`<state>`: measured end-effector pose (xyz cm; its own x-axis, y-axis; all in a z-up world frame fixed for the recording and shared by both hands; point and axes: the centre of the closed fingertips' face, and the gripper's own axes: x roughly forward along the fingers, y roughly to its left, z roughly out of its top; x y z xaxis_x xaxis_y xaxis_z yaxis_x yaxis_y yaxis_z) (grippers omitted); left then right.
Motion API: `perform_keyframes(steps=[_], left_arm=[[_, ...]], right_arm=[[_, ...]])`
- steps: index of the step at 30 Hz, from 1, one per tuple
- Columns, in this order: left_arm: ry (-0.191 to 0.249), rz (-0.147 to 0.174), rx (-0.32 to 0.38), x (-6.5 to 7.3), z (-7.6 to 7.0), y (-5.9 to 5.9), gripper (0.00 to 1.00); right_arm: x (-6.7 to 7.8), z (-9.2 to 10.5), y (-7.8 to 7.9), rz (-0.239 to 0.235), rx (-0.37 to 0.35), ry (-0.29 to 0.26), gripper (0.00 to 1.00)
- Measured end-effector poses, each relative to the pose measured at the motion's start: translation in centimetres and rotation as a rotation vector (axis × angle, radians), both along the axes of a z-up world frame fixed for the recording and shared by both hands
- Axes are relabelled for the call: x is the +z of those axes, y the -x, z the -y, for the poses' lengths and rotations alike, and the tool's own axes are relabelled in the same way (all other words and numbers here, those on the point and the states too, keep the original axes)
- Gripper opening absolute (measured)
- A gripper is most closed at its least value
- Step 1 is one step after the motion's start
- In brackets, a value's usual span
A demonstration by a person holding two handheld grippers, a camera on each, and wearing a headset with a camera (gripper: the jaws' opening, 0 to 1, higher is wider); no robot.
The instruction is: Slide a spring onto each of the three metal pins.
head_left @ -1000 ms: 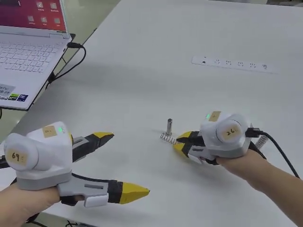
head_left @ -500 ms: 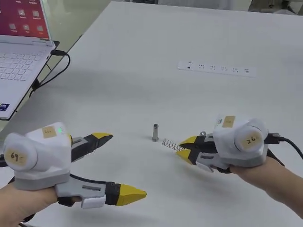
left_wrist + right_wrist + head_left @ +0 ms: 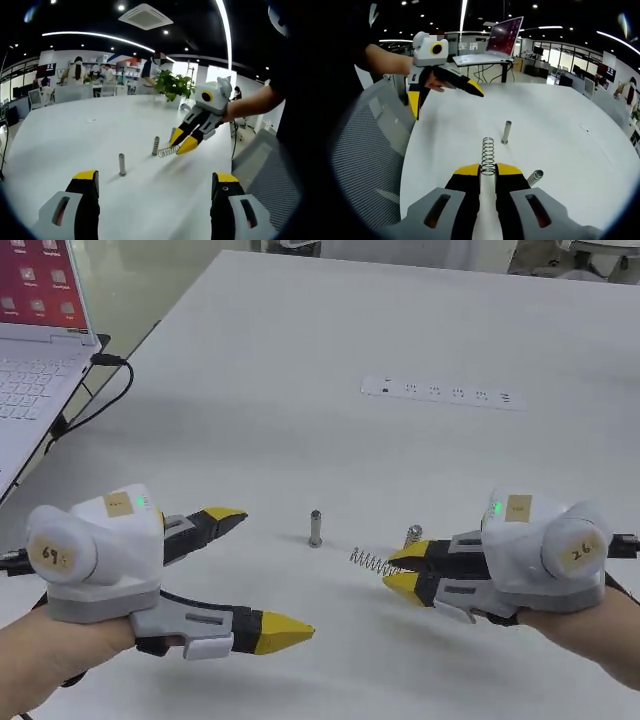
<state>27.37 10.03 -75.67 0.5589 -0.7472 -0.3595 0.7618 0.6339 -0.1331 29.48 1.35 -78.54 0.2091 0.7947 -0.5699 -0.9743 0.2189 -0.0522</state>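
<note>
A bare metal pin [image 3: 316, 527] [image 3: 122, 164] [image 3: 506, 132] stands upright on the white table [image 3: 300, 360]. To its right a second pin wearing a spring [image 3: 412, 536] [image 3: 155, 145] [image 3: 535, 177] stands close beside my right gripper [image 3: 400, 570] [image 3: 488, 170]. That gripper is shut on one end of a loose spring [image 3: 368, 560] [image 3: 167, 151] [image 3: 488, 149], which points toward the bare pin, a short gap away. My left gripper [image 3: 258, 573] [image 3: 155, 176] hovers wide open at the lower left, holding nothing.
A white power strip [image 3: 442, 393] lies further back on the table. A laptop [image 3: 30, 330] with a black cable [image 3: 100, 400] sits at the far left edge. A mesh chair [image 3: 365, 150] stands beside the table.
My right gripper has drawn back to the right with the spring, away from the bare pin, uncovering the spring-clad pin. The head view has shifted. The left gripper stays open.
</note>
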Motion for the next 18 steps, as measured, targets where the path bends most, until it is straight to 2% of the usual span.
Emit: perform_keyframes(steps=[5,10,14,18], left_arm=[[-0.005,0.010,-0.032,0.1,1.1,0.3,0.84],[-0.003,0.019,-0.054,0.3,2.1,0.1,0.78],[0.006,0.024,-0.089,0.4,3.5,0.3,0.75],[-0.002,0.017,-0.132,-0.1,4.9,0.7,0.71]], right_arm=[[0.6,0.2,1.4,0.001,0.052,-0.002,0.08],[0.3,0.8,2.9,0.001,0.119,0.040,0.08],[0.5,1.0,3.1,-0.003,0.123,0.037,0.08],[1.0,1.1,3.3,0.005,0.137,0.030,0.08]])
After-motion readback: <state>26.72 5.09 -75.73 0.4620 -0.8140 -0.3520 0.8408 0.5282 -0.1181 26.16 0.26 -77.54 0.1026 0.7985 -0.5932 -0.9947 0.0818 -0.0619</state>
